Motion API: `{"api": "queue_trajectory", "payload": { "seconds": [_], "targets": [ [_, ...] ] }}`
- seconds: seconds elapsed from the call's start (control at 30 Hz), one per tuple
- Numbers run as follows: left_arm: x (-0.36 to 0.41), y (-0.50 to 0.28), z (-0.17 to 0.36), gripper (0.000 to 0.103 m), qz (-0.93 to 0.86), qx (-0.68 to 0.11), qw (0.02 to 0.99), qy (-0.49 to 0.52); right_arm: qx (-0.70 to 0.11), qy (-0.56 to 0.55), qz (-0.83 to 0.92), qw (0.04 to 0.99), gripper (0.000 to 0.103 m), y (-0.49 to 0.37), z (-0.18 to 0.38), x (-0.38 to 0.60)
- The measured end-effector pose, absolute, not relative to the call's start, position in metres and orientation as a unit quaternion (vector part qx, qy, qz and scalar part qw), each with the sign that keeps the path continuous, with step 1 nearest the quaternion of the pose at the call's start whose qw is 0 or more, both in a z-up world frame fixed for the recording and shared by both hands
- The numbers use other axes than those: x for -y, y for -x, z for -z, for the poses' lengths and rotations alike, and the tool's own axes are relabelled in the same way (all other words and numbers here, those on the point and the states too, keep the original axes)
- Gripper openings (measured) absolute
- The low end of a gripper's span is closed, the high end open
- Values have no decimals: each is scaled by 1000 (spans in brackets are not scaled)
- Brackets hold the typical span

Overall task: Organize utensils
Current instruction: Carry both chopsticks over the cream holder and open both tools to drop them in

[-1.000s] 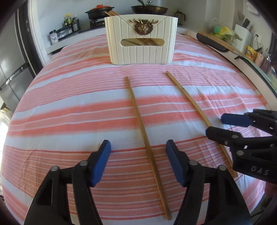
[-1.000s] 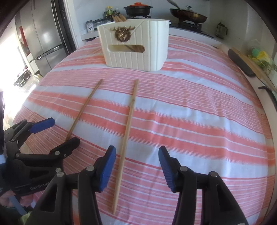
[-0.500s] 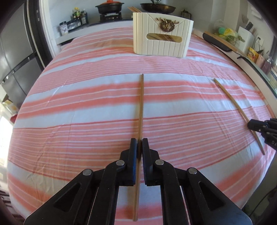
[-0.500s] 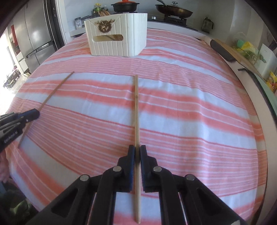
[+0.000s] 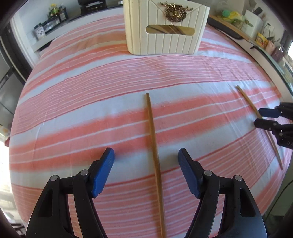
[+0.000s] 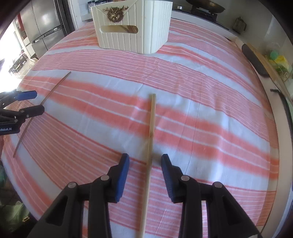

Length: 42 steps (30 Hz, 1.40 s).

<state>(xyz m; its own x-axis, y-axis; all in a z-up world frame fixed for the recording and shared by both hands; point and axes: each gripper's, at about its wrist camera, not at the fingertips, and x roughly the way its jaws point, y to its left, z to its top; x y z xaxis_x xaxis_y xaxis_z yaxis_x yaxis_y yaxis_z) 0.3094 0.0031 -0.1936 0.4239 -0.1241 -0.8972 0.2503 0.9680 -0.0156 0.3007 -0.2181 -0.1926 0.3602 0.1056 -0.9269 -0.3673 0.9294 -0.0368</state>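
Observation:
Two wooden chopsticks lie apart on the striped cloth. The left chopstick (image 5: 154, 146) lies between the jaws of my open left gripper (image 5: 146, 164), untouched; it also shows in the right wrist view (image 6: 45, 98). The right chopstick (image 6: 151, 139) lies between the jaws of my open right gripper (image 6: 145, 168); it also shows in the left wrist view (image 5: 256, 111). A cream ribbed holder (image 5: 164, 29) with a gold deer emblem stands at the far side, with chopsticks inside; it also shows in the right wrist view (image 6: 131, 25).
The table wears a pink and white striped cloth (image 5: 91, 91). A counter with jars (image 5: 53, 16) runs behind it. A dark board (image 6: 254, 60) and packets lie along the right edge. A fridge (image 6: 42, 23) stands at the left.
Both grippers were shut on their chopsticks half a second ago. Both have opened, and the chopsticks lie on the cloth. Both views sit closer to the holder.

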Motion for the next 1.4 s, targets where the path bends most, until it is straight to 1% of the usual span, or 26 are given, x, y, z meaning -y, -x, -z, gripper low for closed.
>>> {"api": "queue_trajectory", "payload": {
  "seconds": [0.03, 0.07, 0.1, 0.13, 0.2, 0.27, 0.37, 0.53, 0.63, 0.77, 0.9, 1.07, 1.23, 1.4],
  "targets": [
    [-1, -314, 192, 55, 113, -522, 843, -60, -547, 117, -147, 816, 31, -308, 193, 216],
    [1, -318, 191, 32, 117, -521, 844, -57, -545, 118, -147, 817, 19, -315, 193, 214],
    [2, -322, 189, 16, 124, -520, 843, -52, -544, 117, -147, 818, 7, -323, 193, 212],
    [3, -325, 189, 4, 130, -523, 841, -44, -544, 112, -148, 818, 7, -331, 193, 210],
    [2, -325, 185, 4, 125, -514, 848, -38, -540, 103, -146, 823, 7, -342, 191, 208],
    [-4, -316, 170, 4, 126, -491, 862, -19, -528, 80, -150, 832, 7, -346, 182, 209],
    [-19, -291, 131, 4, 137, -434, 890, 12, -470, 28, -177, 864, 7, -330, 142, 218],
    [-36, -238, 60, 4, 157, -325, 932, 41, -370, -7, -203, 906, 7, -286, 72, 230],
    [-40, -216, 29, 4, 160, -273, 947, 57, -324, -16, -208, 923, 7, -263, 48, 233],
    [-40, -209, 0, 4, 161, -223, 958, 76, -276, -13, -200, 940, 7, -256, 25, 230],
    [-49, -218, -30, 4, 156, -185, 966, 88, -240, -5, -192, 951, 7, -258, 2, 226],
    [-64, -242, -63, 4, 151, -171, 968, 107, -224, 7, -185, 957, 7, -280, -36, 233],
    [-62, -292, -88, 4, 140, -165, 970, 108, -223, 26, -183, 957, 7, -325, -69, 234],
    [-52, -349, -111, 4, 131, -129, 976, 113, -203, 18, -197, 959, 6, -378, -94, 227]
  ]
}}
